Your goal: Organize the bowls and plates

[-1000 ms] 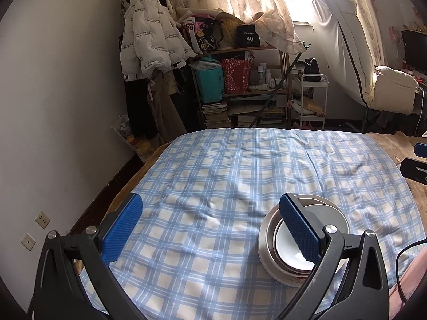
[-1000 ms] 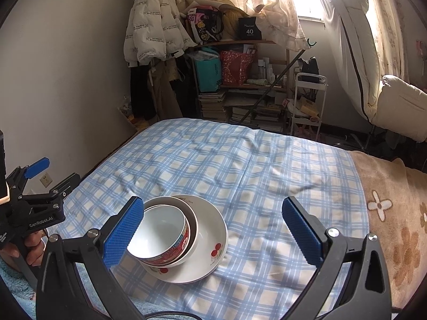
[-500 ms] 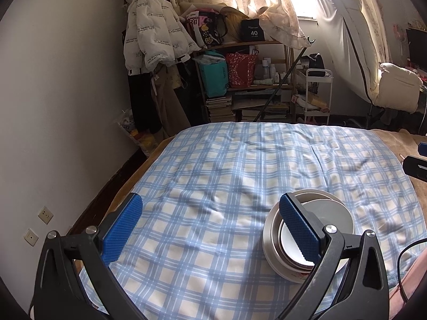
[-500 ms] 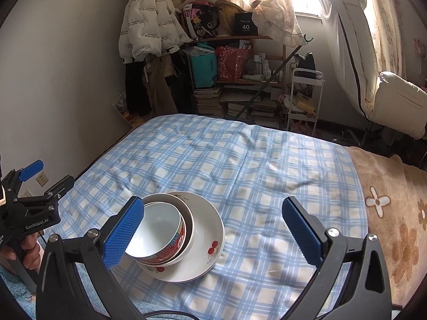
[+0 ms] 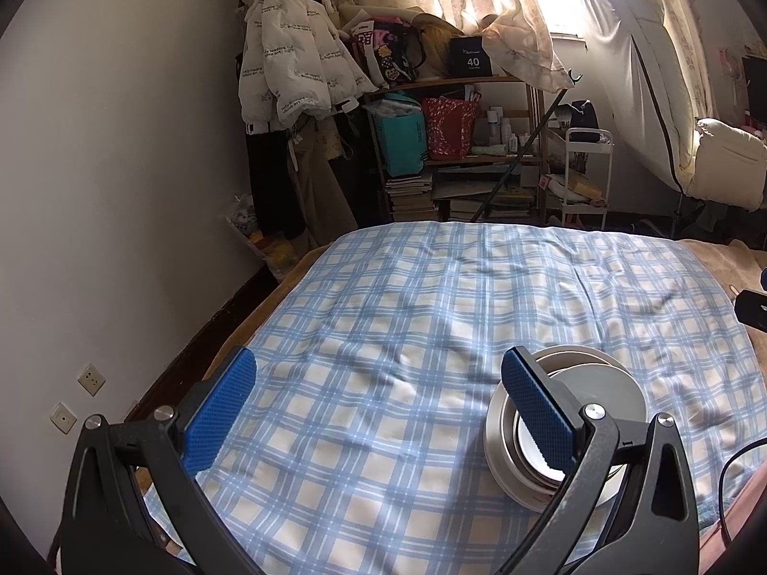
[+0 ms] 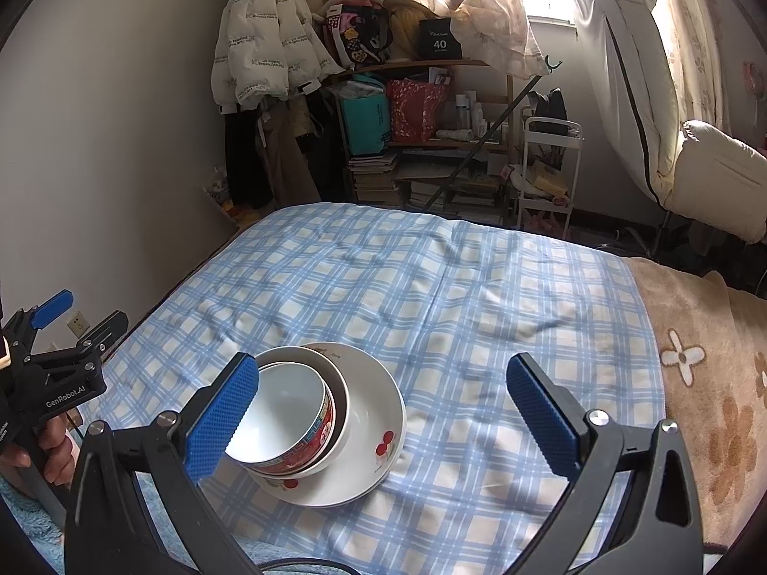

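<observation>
Right wrist view: stacked bowls (image 6: 287,426) sit lower than before; both grippers' fingers (image 6: 220,424) remain spread, empty.

Left hand-held gripper (image 5: 378,412): black frame, blue textured pads, silver screws.
Right hand-held gripper (image 6: 383,412): same build.
Marking: white "GenRobot.AI".

Left gripper (image 6: 79,318) cut by frame edge; fingers (image 5: 539,412) hide bowls (image 5: 532,436).

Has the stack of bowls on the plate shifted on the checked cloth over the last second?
No. The stack of bowls sits on the same wrinkled patch of checked cloth; only the cameras drift.
</observation>
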Motion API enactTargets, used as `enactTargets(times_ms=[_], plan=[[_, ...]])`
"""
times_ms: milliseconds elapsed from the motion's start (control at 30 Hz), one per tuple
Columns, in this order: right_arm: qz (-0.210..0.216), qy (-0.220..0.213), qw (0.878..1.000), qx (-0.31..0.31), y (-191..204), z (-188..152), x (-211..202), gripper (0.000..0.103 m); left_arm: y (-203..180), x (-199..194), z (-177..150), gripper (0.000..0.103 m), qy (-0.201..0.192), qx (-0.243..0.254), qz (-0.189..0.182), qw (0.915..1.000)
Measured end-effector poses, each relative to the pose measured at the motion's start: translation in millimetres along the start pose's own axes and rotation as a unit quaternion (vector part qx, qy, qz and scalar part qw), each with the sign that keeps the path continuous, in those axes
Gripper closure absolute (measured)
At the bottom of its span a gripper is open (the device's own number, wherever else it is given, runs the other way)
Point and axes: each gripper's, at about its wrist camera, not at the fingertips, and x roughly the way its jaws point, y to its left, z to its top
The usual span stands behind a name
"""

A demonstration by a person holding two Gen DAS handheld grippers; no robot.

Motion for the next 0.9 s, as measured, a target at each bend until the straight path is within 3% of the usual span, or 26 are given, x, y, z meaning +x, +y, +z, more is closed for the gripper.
enactTargets(times_ms=[900], plan=[[0.003, 0.002, 1.0, 0.002, -3.6, -1.1, 2.3, 0.0, 1.7, 0.9, 0.6, 0.002, 0.003, -0.004, -0.002, 1.0]])
